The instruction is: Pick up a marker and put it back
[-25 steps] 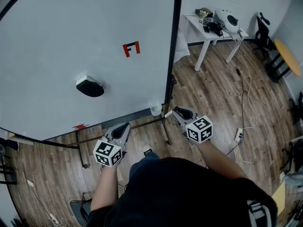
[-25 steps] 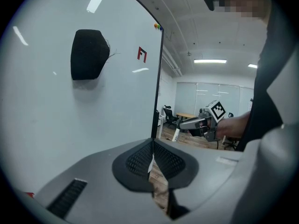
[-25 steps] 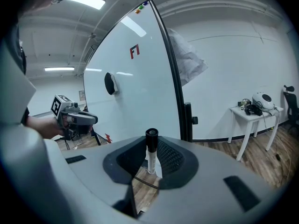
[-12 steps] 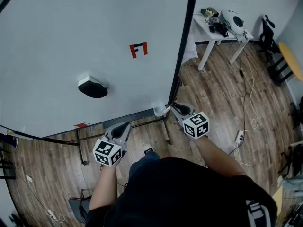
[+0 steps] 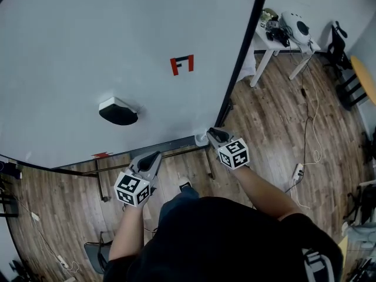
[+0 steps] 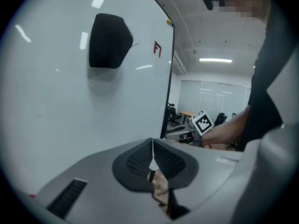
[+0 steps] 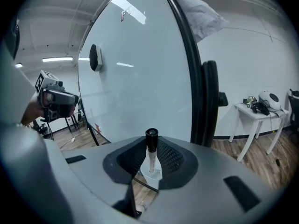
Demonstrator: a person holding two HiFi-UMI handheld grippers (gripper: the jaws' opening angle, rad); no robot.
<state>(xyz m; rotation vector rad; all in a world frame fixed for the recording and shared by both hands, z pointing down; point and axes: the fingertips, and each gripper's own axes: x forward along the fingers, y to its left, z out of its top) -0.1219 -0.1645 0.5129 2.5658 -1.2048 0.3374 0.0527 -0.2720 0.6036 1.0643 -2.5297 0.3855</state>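
Marker (image 7: 150,148) and right claw (image 5: 210,134) have shifted closer to the white cup (image 5: 200,138) at the whiteboard's (image 5: 88,46) lower right corner, near the centre of the head view. The marker stands upright, black cap up, pinched between the partly closed jaws. At lower left, the left claw (image 5: 154,156) is closed and empty. A black eraser (image 5: 118,111) clings to the board, left of centre.

Large white whiteboard with black frame (image 5: 88,51) blocks all passage ahead of left gripper (image 5: 155,156) and right gripper (image 5: 211,133). Black block eraser (image 5: 119,111) juts out ahead-left. Right of right gripper: open wooden plank floor (image 5: 276,134).
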